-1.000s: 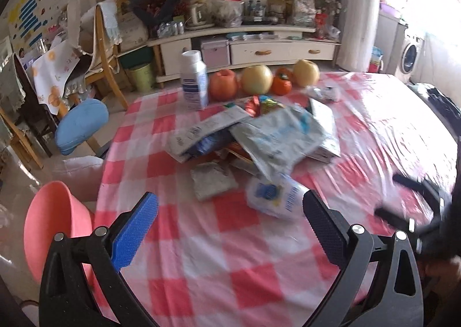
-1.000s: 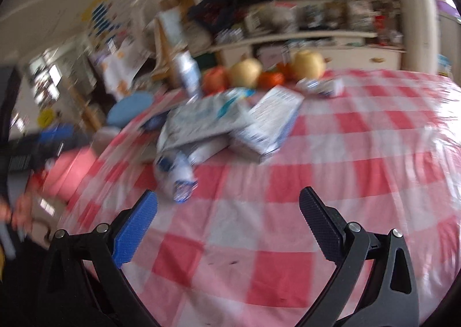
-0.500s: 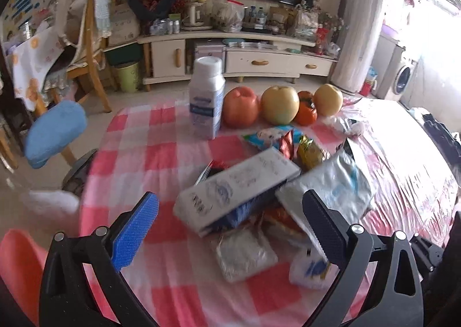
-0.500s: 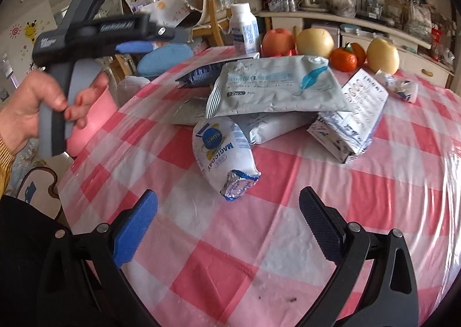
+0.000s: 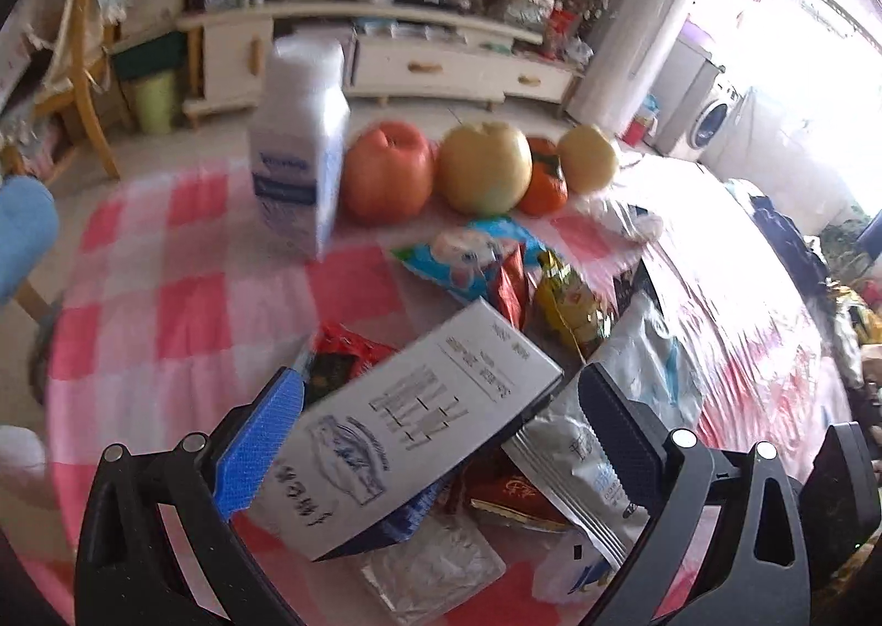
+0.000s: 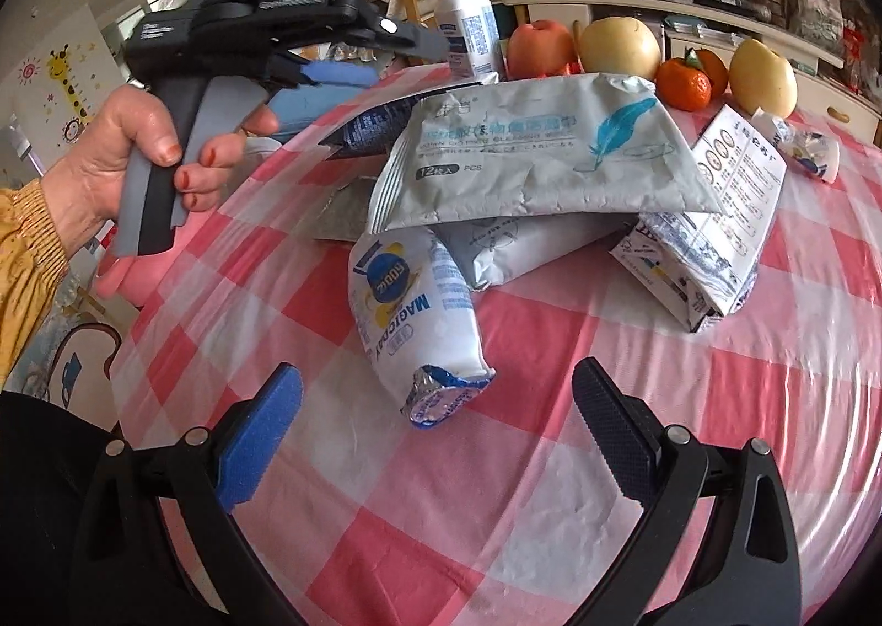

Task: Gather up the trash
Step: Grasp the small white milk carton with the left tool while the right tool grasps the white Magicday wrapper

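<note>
We see a bench [image 6: 551, 350] under a pink-and-white checked cloth, with a low cream cabinet [image 5: 441, 58] and a washing machine [image 5: 711, 118] behind. At ten o'clock in the right view a hand [image 6: 132, 157] holds the left tool [image 5: 435, 422], jaws wide apart with nothing gripped, hovering over a grey box [image 5: 408, 427] in the trash heap. A white bottle [image 5: 300, 146] stands at eleven o'clock, an apple [image 5: 386, 174] just beside it. The right tool [image 6: 435, 422] is also spread wide and empty, its tips either side of a white pouch [image 6: 419, 311]. A grey wipes pack [image 6: 546, 151] lies on top of the heap at twelve o'clock, and a printed box [image 6: 727, 212] at two.
</note>
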